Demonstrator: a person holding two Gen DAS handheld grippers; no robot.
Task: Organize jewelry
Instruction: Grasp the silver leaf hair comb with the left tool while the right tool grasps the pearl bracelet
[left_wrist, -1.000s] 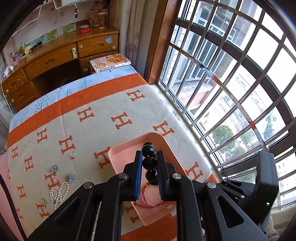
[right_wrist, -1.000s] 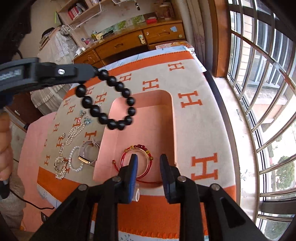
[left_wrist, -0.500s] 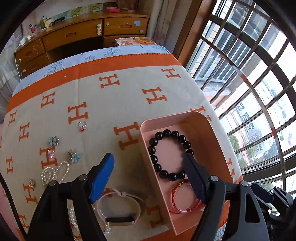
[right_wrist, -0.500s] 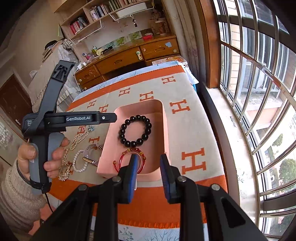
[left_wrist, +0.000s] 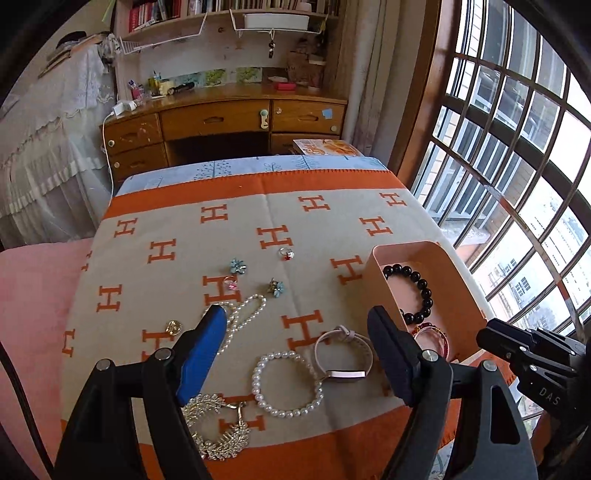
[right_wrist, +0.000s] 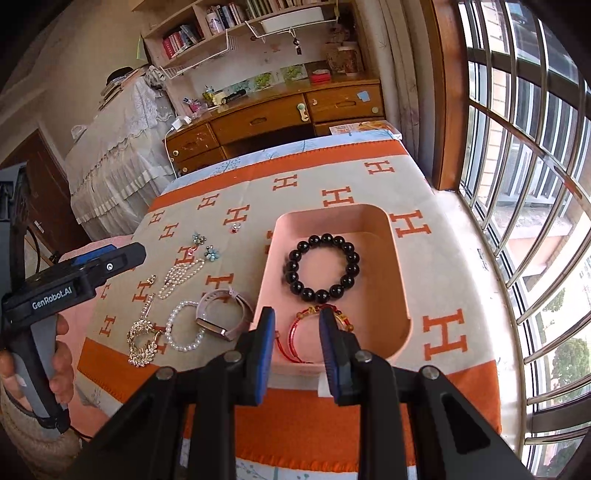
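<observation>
A pink tray (right_wrist: 399, 258) (left_wrist: 376, 280) sits on the H-patterned blanket and holds a black bead bracelet (right_wrist: 322, 268) (left_wrist: 413, 291) and a red string bracelet (right_wrist: 295, 332). Left of the tray lie a pink watch band (left_wrist: 341, 356) (right_wrist: 225, 312), a pearl bracelet (left_wrist: 286, 384) (right_wrist: 183, 326), a pearl necklace (left_wrist: 243, 314), a gold brooch (left_wrist: 218, 432) and small flower pieces. My left gripper (left_wrist: 295, 332) is wide open and empty above the watch band and pearls. My right gripper (right_wrist: 297, 325) is open and empty over the tray's near edge.
A ring (left_wrist: 286, 254), blue flower clips (left_wrist: 237, 266) and a gold pendant (left_wrist: 173, 326) lie on the blanket (left_wrist: 258, 214). A wooden desk (left_wrist: 221, 122) stands beyond the bed. A barred window (left_wrist: 517, 147) runs along the right. A pink pillow (left_wrist: 33, 295) lies at left.
My left gripper opened and let the black bead bracelet drop into the tray, then pulled back left over the loose jewelry. The right gripper stayed near the tray's front.
</observation>
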